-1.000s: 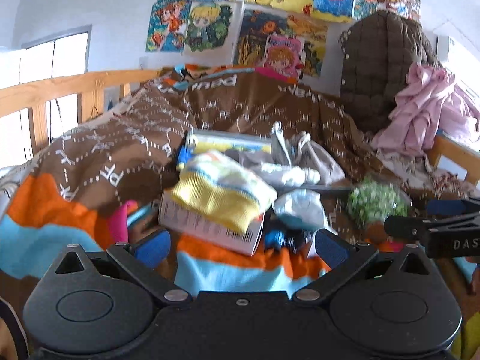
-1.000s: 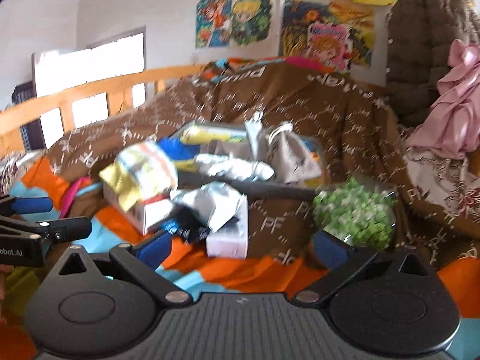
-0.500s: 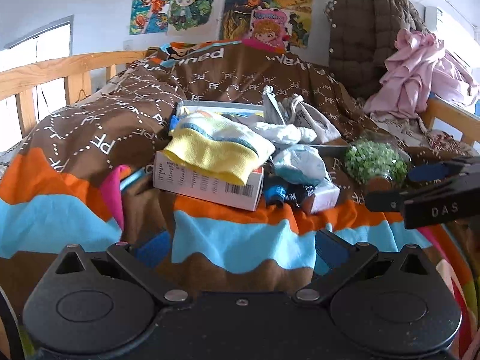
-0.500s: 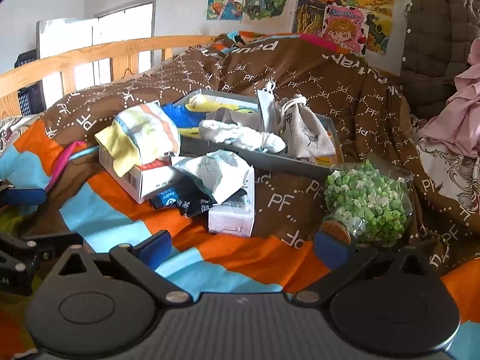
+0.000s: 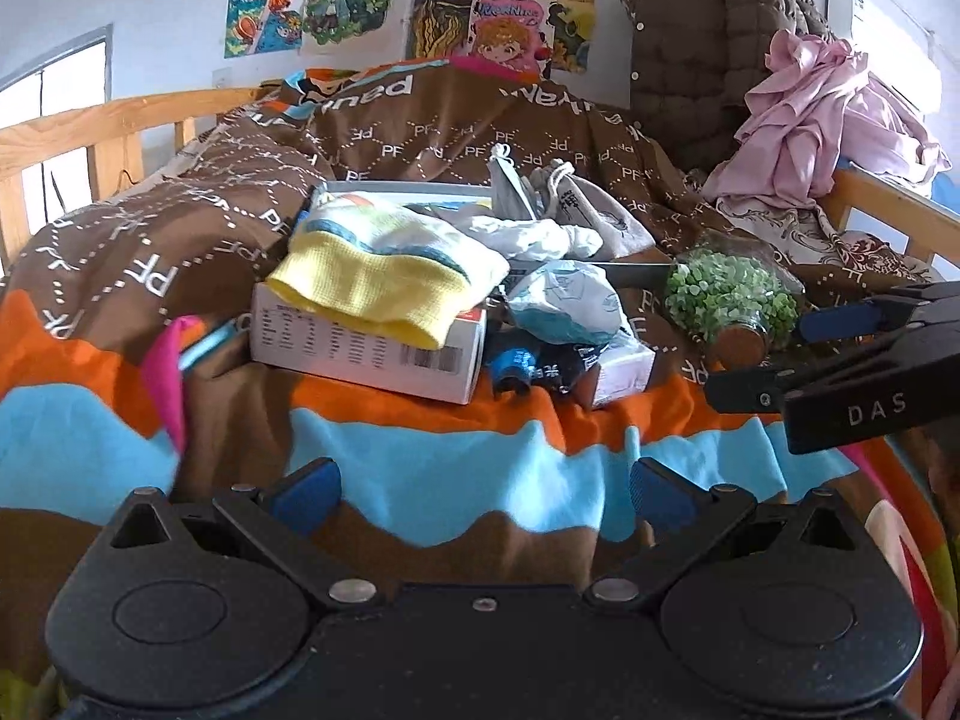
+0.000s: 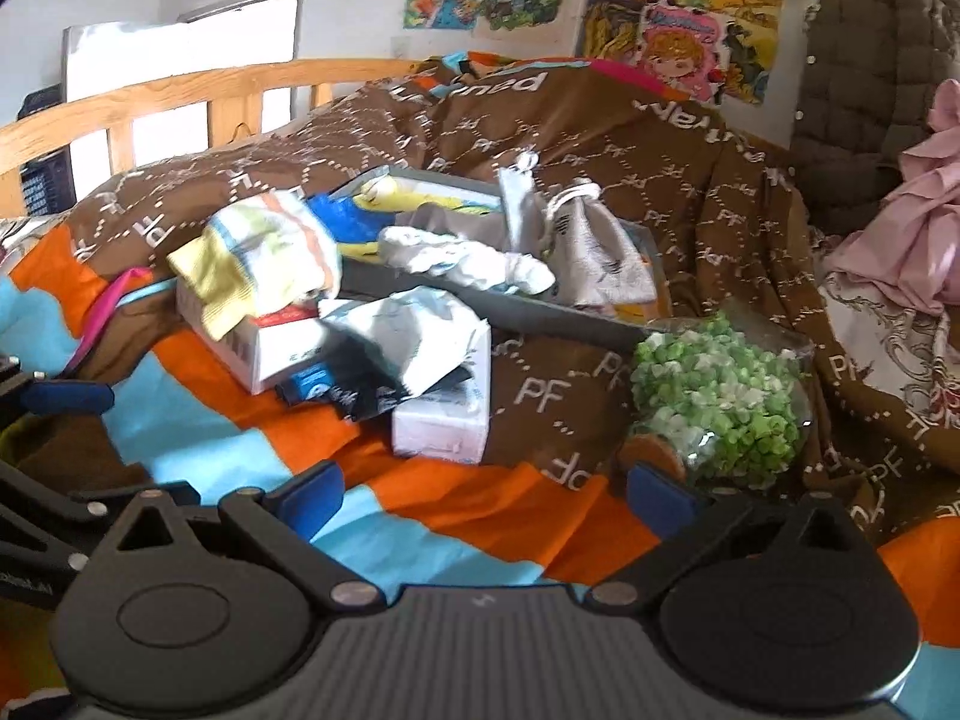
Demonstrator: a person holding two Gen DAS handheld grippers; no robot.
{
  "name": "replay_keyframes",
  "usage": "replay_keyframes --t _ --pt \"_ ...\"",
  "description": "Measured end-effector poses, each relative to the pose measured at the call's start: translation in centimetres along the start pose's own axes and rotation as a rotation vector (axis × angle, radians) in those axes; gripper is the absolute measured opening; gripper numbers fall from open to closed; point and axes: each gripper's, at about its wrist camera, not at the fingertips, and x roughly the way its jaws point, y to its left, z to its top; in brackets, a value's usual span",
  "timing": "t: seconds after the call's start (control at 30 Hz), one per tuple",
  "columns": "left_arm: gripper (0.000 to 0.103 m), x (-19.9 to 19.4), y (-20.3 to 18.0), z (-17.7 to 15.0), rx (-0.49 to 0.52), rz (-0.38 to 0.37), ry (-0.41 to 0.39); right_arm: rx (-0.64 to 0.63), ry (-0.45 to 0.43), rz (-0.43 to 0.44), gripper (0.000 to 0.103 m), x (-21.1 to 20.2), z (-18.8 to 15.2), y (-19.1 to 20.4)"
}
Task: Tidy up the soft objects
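While both claws gape empty, left claw [image 5: 483, 489], right claw [image 6: 485, 495], yellow cloth [image 5: 384, 276] lies well beyond.

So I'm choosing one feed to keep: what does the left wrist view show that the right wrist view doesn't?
Only the left wrist view shows the right gripper, reaching in from the right beside the jar of green bits.

Only the right wrist view shows the blue cloth in the grey tray.

Both show the yellow striped cloth on the white box, the crumpled white bag and the open left gripper.
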Motion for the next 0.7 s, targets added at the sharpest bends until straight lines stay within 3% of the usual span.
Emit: replay_keyframes --t 0.33,0.53,0.7 --pt "0.102 2.6 -1.3 -0.1 -0.046 -0.059 0.029 0.17 -0.097 0.016 0.103 1.0 1.4 -3.8" --pt "0.102 4.5 -1.9 0.6 -0.086 -0.122 0.004 0.192 -0.142 0.121 0.103 4.3 2.3 -5.3" --pt "0.102 6.4 -1.5 1.2 -0.179 -0.153 -0.023 0.147 -0.164 0.212 0.103 6.2 2.8 -5.1"
